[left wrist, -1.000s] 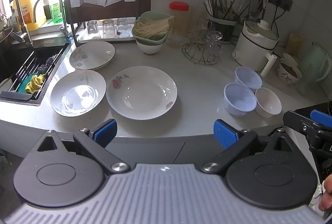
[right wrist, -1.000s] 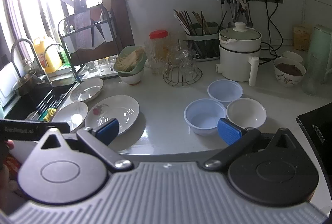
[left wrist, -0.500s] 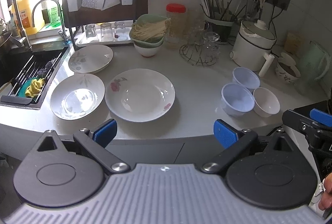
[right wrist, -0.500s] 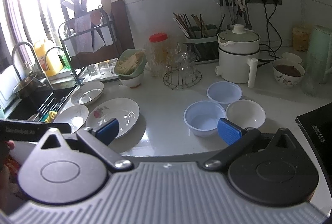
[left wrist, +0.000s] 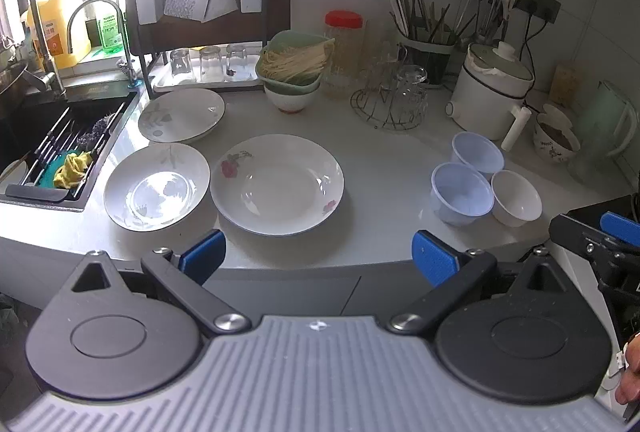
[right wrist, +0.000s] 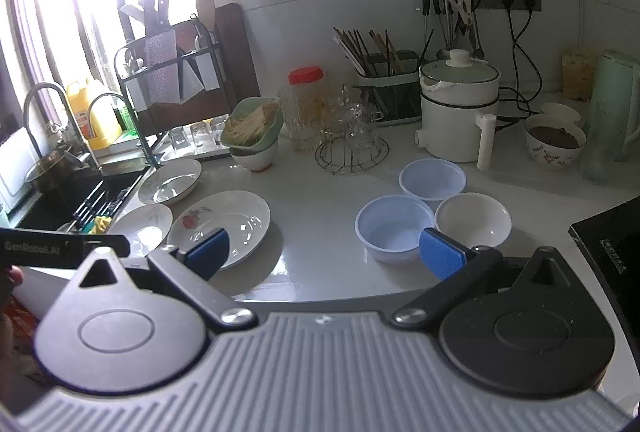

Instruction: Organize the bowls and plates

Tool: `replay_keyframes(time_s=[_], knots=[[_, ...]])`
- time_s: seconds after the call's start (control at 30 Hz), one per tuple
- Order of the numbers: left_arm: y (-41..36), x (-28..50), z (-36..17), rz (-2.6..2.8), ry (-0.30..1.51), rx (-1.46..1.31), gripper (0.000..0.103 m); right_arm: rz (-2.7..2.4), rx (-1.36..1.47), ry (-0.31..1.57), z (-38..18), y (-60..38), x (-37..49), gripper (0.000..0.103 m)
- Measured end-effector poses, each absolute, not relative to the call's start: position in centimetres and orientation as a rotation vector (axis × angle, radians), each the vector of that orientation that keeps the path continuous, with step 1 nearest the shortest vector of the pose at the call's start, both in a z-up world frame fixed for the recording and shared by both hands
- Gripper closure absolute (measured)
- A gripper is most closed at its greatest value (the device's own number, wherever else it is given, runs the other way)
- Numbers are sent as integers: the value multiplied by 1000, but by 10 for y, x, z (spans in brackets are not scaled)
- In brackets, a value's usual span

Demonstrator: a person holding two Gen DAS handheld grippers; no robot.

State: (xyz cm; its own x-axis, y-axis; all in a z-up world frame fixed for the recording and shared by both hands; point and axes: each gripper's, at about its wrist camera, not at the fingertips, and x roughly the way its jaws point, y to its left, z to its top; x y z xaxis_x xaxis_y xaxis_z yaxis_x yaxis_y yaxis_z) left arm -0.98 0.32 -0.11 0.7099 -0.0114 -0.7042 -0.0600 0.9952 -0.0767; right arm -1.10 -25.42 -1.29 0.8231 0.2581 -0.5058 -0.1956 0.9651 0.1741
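Hovering short of the countertop's (left wrist: 384, 168) front edge, the left gripper (left wrist: 318, 258) and right gripper (right wrist: 324, 252) both gape wide, holding nothing. Three plates (left wrist: 277, 184) lie toward its sink-side end; three bowls (left wrist: 462, 192) cluster touching near the opposite end.

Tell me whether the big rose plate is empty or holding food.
Empty. The rose plate shows only bare white glaze and window reflections, lying flat on the counter.

left tongs (left wrist: 316, 258) drawn slightly back from plates (left wrist: 277, 184), counter (left wrist: 384, 160)
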Motion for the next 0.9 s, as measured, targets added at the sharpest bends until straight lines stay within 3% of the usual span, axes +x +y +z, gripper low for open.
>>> replay_keyframes(time_s=[0.9], knots=[[3,-20,-5,30,781,-100,2,244,116,550,-12,-253,-19,0]])
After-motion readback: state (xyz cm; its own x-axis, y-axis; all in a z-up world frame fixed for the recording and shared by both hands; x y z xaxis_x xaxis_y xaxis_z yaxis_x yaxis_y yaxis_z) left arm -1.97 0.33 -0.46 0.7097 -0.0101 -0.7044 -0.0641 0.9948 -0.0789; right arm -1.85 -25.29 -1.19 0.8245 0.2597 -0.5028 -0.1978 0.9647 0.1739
